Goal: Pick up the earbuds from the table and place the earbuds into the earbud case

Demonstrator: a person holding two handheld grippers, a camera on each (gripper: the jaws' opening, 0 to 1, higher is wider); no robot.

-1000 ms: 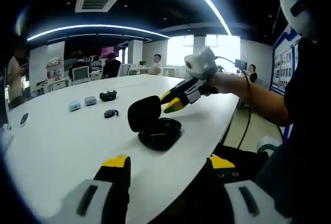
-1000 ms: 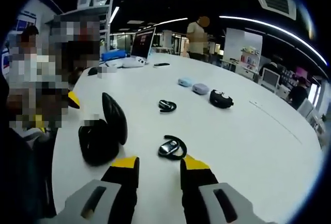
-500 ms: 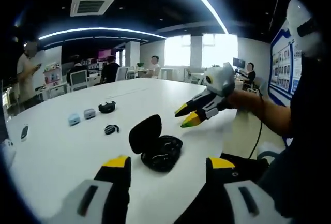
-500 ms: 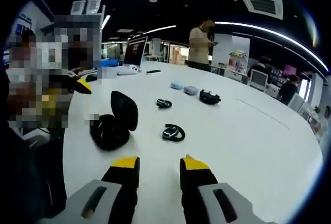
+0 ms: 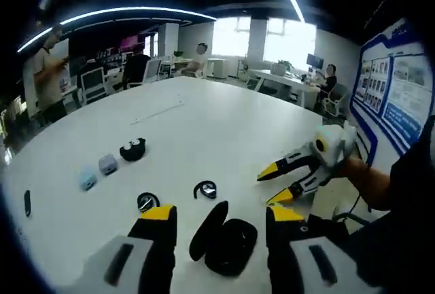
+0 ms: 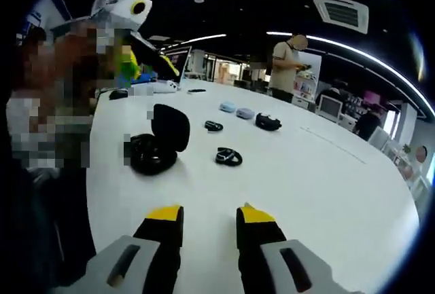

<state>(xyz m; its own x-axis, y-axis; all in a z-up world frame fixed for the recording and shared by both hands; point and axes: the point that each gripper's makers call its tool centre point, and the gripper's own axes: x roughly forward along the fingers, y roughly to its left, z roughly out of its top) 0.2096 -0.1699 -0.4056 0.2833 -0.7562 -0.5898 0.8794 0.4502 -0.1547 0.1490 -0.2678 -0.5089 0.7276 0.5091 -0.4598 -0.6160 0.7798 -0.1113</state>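
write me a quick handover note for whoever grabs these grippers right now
Left gripper: open, empty, raised over the open earbud case.
Right gripper: open, empty, above the white table, back from the case.
Earbuds: two black ear-hook earbuds lie on the table beyond the case, one nearer, one farther. I cannot tell whether anything sits inside the case.
Done: case open, lid upright.
Left: pick up each earbud and seat it in the case.

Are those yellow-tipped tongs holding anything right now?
No. Both tongs are open and empty: the left tongs above the open earbud case, the right tongs above bare table.
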